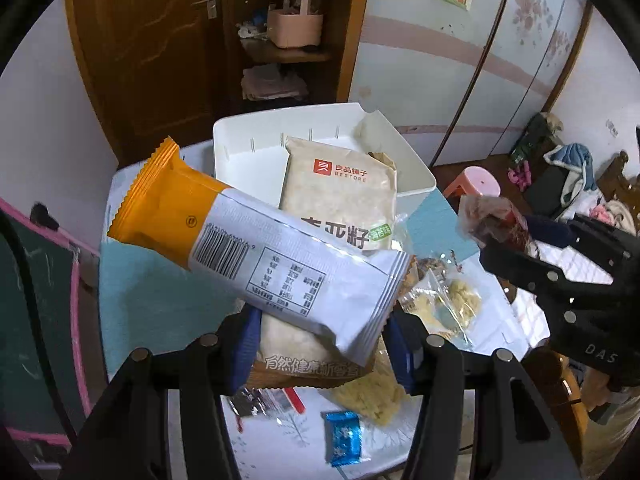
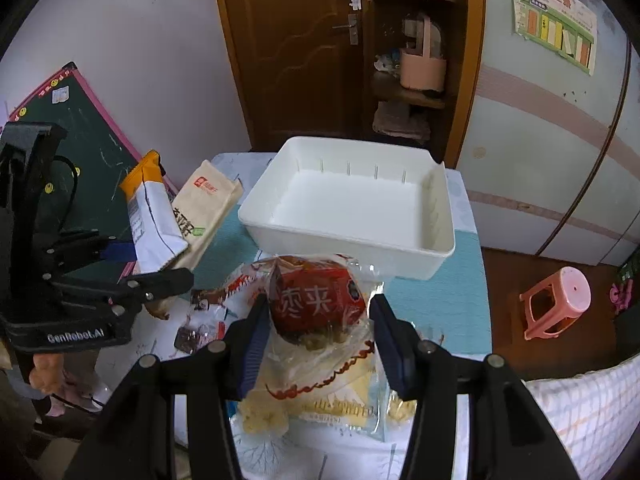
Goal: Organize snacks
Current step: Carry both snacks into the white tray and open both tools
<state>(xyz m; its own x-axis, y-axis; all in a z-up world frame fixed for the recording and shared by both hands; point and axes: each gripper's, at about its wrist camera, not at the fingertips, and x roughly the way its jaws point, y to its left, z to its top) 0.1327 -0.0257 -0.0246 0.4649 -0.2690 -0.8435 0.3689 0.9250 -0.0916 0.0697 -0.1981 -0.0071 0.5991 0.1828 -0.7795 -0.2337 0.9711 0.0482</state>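
My left gripper clamps two packets, an orange-and-white wrapper slanting up-left across a partly hidden beige seed bag. My right gripper squeezes a red date packet, its lower end hidden. Behind sits the empty white bin on the desk, before a wooden door.

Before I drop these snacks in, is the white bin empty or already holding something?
Empty. The right wrist view shows the white bin's bare floor, with nothing inside.
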